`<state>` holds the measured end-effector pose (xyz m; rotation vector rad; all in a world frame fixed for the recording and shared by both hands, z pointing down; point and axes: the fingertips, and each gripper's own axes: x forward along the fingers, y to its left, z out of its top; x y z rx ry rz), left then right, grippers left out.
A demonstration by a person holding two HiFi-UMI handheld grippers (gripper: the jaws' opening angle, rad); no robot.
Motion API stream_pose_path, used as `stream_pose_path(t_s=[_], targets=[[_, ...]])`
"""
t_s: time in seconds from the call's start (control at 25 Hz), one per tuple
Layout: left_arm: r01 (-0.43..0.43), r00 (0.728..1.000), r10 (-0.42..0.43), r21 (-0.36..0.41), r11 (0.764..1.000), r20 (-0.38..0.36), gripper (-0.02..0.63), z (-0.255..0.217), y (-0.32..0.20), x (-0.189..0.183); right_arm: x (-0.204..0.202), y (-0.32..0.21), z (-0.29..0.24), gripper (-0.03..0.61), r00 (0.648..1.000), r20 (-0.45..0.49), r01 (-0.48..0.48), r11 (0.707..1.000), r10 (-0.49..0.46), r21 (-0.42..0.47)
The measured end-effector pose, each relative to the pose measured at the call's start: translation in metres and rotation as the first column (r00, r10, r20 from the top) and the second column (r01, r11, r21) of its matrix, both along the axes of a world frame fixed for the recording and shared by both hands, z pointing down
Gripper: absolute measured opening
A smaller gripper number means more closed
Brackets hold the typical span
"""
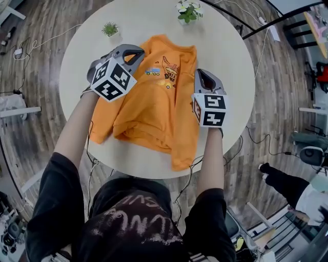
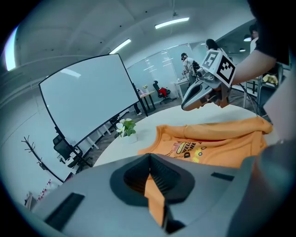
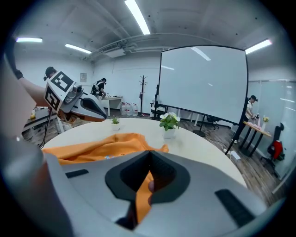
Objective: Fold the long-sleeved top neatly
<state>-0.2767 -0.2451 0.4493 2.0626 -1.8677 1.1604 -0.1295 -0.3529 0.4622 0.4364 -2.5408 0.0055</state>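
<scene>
Orange cloth is spreading across the middle of the round white tabletop [image 1: 230, 56]. The long-sleeved top [image 1: 154, 110] is lying there with its ribbed hem towards the person and its neckline pointing away. One corner of it is reaching the near rim at the right.

The person's bare forearms are stretching out over the near edge, each hand carrying a grey tool with a marker cube.

The left tongs [image 1: 134, 52] are sitting at the far left part of the garment. In the left gripper view they are pressing together on a fold of the orange fabric, which is hanging down between the dark ribbed pads. The right tongs [image 1: 203, 75] are sitting at the garment's right edge. In the right gripper view they too are pinching a strip of the same cloth.

Between the two tools a cartoon print [image 1: 163, 69] with dark lettering is showing face-up on the chest.

Beyond the neckline, two potted plants are standing on the bare tabletop, apart from the cloth: a small green plant [image 1: 109, 29] at the left and a white-flowering plant [image 1: 188, 11] at the right.

Farther off, a wooden floor [image 1: 36, 128] is surrounding the tabletop, and a large projection screen [image 3: 203, 85] is standing behind it.
</scene>
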Motion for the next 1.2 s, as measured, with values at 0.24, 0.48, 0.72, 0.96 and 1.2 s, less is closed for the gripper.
stream_pose_path(t_s=[0.24,0.48,0.72,0.96,1.2], targets=[[-0.058,0.998,0.058,0.001,0.998,-0.011,0.011,-0.002,0.059,0.047,0.032,0.071,-0.006,0.006,1.0,-0.011,0.019,0.999,-0.019,0.027],[-0.107,0.993,0.106,-0.017,0.994,-0.046,0.011,0.016,0.114,0.1,0.076,0.152,0.013,0.006,0.997,-0.053,0.051,0.999,-0.051,0.011],[-0.179,0.984,0.177,-0.07,0.981,-0.035,0.012,0.037,0.159,0.15,0.118,0.212,0.043,0.026,0.992,-0.109,0.054,0.998,-0.057,-0.037],[-0.227,0.974,0.223,-0.15,0.962,-0.045,0.06,0.068,0.194,0.18,0.149,0.249,0.084,0.125,0.96,-0.246,0.123,0.991,-0.132,-0.051],[-0.234,0.968,0.251,-0.288,0.929,0.025,0.144,0.105,0.213,0.186,0.183,0.244,0.123,0.167,0.91,-0.388,0.158,0.987,-0.148,-0.006]])
